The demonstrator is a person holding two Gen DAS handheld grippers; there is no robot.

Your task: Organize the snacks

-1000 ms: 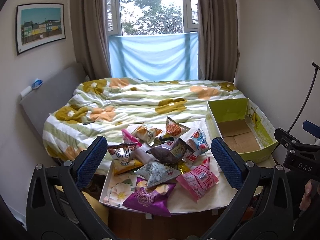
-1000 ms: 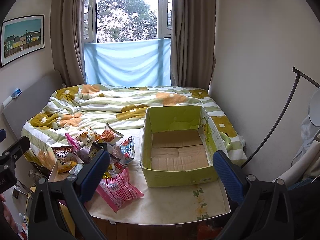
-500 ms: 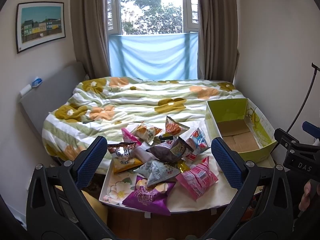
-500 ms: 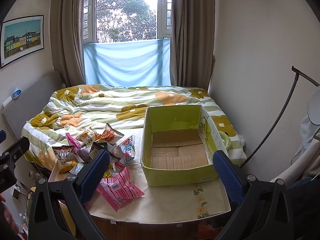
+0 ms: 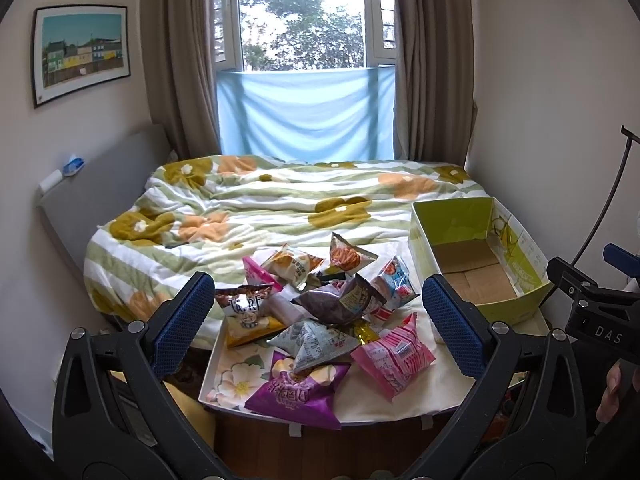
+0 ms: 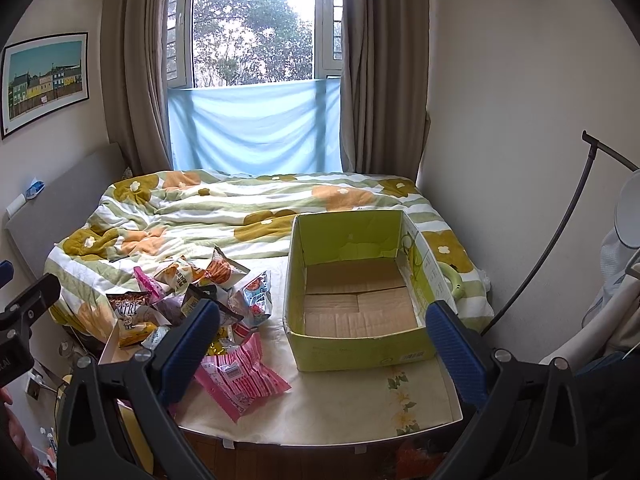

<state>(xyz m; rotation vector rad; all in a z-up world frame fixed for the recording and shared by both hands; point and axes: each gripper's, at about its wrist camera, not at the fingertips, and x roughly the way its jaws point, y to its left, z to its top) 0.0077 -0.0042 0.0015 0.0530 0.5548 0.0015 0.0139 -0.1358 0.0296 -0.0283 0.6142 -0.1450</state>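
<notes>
Several snack bags lie in a pile (image 5: pixel 320 312) on a cream floral cloth at the foot of the bed, among them a purple bag (image 5: pixel 294 394), a pink striped bag (image 5: pixel 394 358) and a grey-white bag (image 5: pixel 316 342). An empty yellow-green cardboard box (image 6: pixel 360 292) stands to their right; it also shows in the left wrist view (image 5: pixel 476 256). My left gripper (image 5: pixel 318 320) is open and empty, held back from the pile. My right gripper (image 6: pixel 322 340) is open and empty, in front of the box. The pile also shows in the right wrist view (image 6: pixel 192 296).
The bed carries a rumpled green-striped flower quilt (image 5: pixel 280 208). A grey headboard (image 5: pixel 104 196) is on the left, a wall on the right. A curved black stand (image 6: pixel 560 240) and a white fan stand to the right of the bed.
Both views have shifted only slightly; the grippers stay open and nothing on the bed has moved.
</notes>
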